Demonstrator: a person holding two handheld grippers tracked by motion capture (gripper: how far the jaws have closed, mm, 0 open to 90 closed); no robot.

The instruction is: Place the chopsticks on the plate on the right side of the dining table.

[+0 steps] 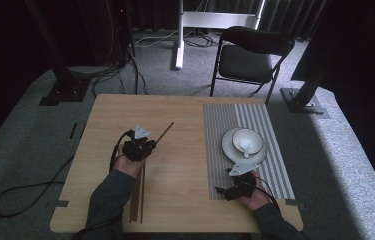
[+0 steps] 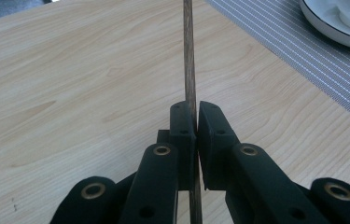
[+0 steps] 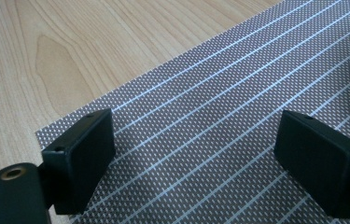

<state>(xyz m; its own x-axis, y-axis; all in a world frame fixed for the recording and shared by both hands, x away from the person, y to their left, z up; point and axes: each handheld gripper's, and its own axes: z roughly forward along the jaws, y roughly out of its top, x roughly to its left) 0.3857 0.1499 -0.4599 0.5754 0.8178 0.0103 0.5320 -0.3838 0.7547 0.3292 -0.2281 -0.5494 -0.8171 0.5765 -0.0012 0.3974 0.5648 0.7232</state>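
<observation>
My left gripper is over the middle-left of the wooden table, shut on a dark brown chopstick that points away to the far right. In the left gripper view the chopstick runs straight up between the closed jaws of that gripper. More chopsticks lie on the table beside the left forearm. My right gripper hovers open over the near-left corner of the striped grey placemat. Between the jaws of the right gripper there is only the placemat.
A white plate carrying a white bowl with a spoon sits on the placemat, ahead of my right gripper. The plate's rim shows at the top right of the left gripper view. A black folding chair stands beyond the table.
</observation>
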